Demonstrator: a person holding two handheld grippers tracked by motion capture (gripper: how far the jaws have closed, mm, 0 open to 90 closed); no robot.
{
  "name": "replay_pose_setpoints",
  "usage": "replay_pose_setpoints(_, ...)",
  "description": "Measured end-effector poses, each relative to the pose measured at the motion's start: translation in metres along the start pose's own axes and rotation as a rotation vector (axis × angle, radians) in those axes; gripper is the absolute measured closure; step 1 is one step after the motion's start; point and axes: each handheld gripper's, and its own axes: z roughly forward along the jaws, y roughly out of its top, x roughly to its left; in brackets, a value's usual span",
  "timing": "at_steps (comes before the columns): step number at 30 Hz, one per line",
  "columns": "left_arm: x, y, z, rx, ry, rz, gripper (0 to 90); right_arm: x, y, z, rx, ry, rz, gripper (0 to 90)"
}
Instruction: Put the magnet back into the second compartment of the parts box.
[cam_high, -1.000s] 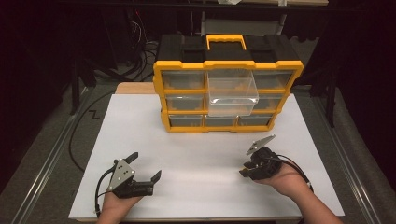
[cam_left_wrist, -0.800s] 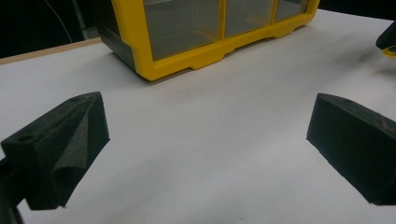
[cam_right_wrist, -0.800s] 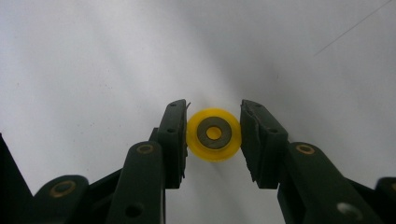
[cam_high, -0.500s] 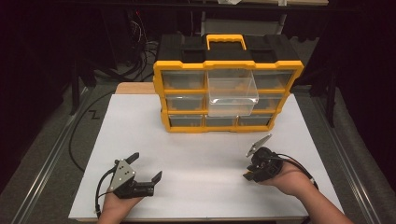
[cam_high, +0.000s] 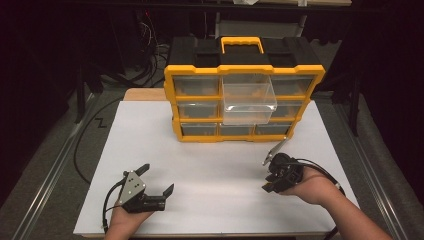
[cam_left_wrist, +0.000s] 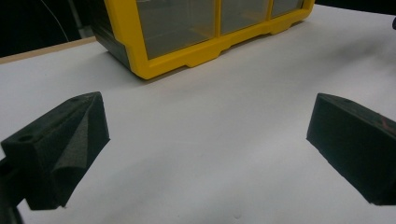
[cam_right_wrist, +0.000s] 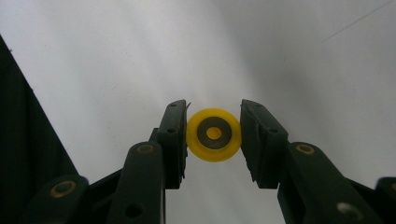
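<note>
A small yellow wheel (cam_right_wrist: 214, 134) with a grey ring on its face sits between the two black jaws of my right gripper (cam_right_wrist: 212, 106), and both pads touch its sides above the white sheet. In the high view my right gripper (cam_high: 269, 171) is at the right of the sheet, in front of the yellow and black drawer organizer (cam_high: 245, 75). The organizer's clear middle drawer (cam_high: 249, 102) is pulled out. My left gripper (cam_high: 159, 178) rests near the front left with its jaws wide apart. Nothing lies between them in the left gripper view, where my left gripper (cam_left_wrist: 208, 100) faces the organizer (cam_left_wrist: 187, 51).
A white sheet (cam_high: 210, 165) covers the table, on a wooden board (cam_high: 145, 94) that shows at the back left. Cables (cam_high: 85, 145) trail over the floor at the left. Metal rails run along both sides of the table. The surroundings are dark.
My right gripper has shifted slightly to the left and turned a little in the hand. My left gripper has stayed where it was.
</note>
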Motion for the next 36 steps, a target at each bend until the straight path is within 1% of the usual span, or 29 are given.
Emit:
replay_pose_setpoints(2, 0.000, 0.000, 0.000, -0.004, 0.003, -0.003, 0.2, 0.001, 0.003, -0.004, 0.014, 0.001, -0.002, 64.4)
replay_pose_setpoints(3, 0.000, 0.000, 0.000, -0.002, 0.003, -0.002, 0.2, 0.000, 0.004, -0.006, 0.016, -0.004, -0.018, 64.4)
replay_pose_setpoints(4, 0.000, 0.000, 0.000, 0.003, 0.000, 0.002, 0.2, 0.000, 0.005, -0.009, 0.017, -0.007, -0.013, 64.4)
replay_pose_setpoints(6, 0.000, 0.000, 0.001, 0.001, -0.003, -0.001, 0.2, 0.001, 0.008, -0.013, 0.016, -0.002, -0.016, 64.4)
replay_pose_setpoints(8, 0.001, 0.000, 0.001, 0.000, -0.003, -0.002, 0.2, 0.002, 0.011, -0.018, 0.027, 0.000, -0.032, 64.4)
replay_pose_setpoints(11, 0.000, 0.000, 0.001, 0.011, -0.006, 0.007, 0.2, 0.004, 0.015, -0.024, 0.032, 0.019, -0.041, 64.3)
replay_pose_setpoints(13, 0.000, 0.000, 0.001, 0.006, -0.009, 0.006, 0.2, 0.005, 0.017, -0.028, 0.038, 0.027, -0.040, 64.3)
replay_pose_setpoints(15, 0.000, 0.000, 0.001, 0.004, -0.008, 0.005, 0.2, 0.006, 0.019, -0.032, 0.049, 0.027, -0.047, 64.4)
replay_pose_setpoints(16, 0.000, 0.000, 0.001, 0.007, -0.007, 0.007, 0.2, 0.006, 0.020, -0.034, 0.053, 0.029, -0.059, 64.4)
replay_pose_setpoints(17, 0.000, 0.000, 0.001, 0.007, -0.007, 0.007, 0.2, 0.007, 0.021, -0.036, 0.057, 0.028, -0.059, 64.4)
replay_pose_setpoints(20, -0.001, 0.000, 0.001, 0.001, -0.010, 0.002, 0.2, 0.009, 0.024, -0.043, 0.055, 0.029, -0.059, 64.4)
replay_pose_setpoints(22, -0.001, 0.000, 0.001, 0.008, -0.009, 0.005, 0.2, 0.009, 0.026, -0.047, 0.054, 0.029, -0.074, 64.4)
replay_pose_setpoints(24, -0.001, -0.001, 0.001, 0.009, -0.010, 0.005, 0.2, 0.010, 0.027, -0.052, 0.047, 0.029, -0.078, 64.4)
replay_pose_setpoints(26, -0.001, 0.000, 0.001, 0.006, -0.013, 0.004, 0.2, 0.010, 0.029, -0.058, 0.050, 0.028, -0.069, 64.3)
replay_pose_setpoints(28, -0.001, 0.000, 0.001, 0.001, -0.011, 0.001, 0.2, 0.010, 0.029, -0.060, 0.056, 0.027, -0.073, 64.3)
replay_pose_setpoints(29, -0.001, -0.001, 0.002, 0.009, -0.013, 0.005, 0.2, 0.011, 0.031, -0.065, 0.053, 0.022, -0.081, 64.3)
replay_pose_setpoints(31, -0.001, -0.001, 0.002, 0.012, -0.014, 0.006, 0.2, 0.011, 0.031, -0.067, 0.046, 0.025, -0.084, 64.4)
replay_pose_setpoints(32, -0.001, 0.000, 0.002, 0.012, -0.016, 0.006, 0.3, 0.011, 0.033, -0.073, 0.045, 0.029, -0.085, 64.3)
replay_pose_setpoints(36, -0.001, -0.001, 0.003, 0.018, -0.018, 0.006, 0.4, 0.012, 0.034, -0.081, 0.045, 0.023, -0.086, 64.4)
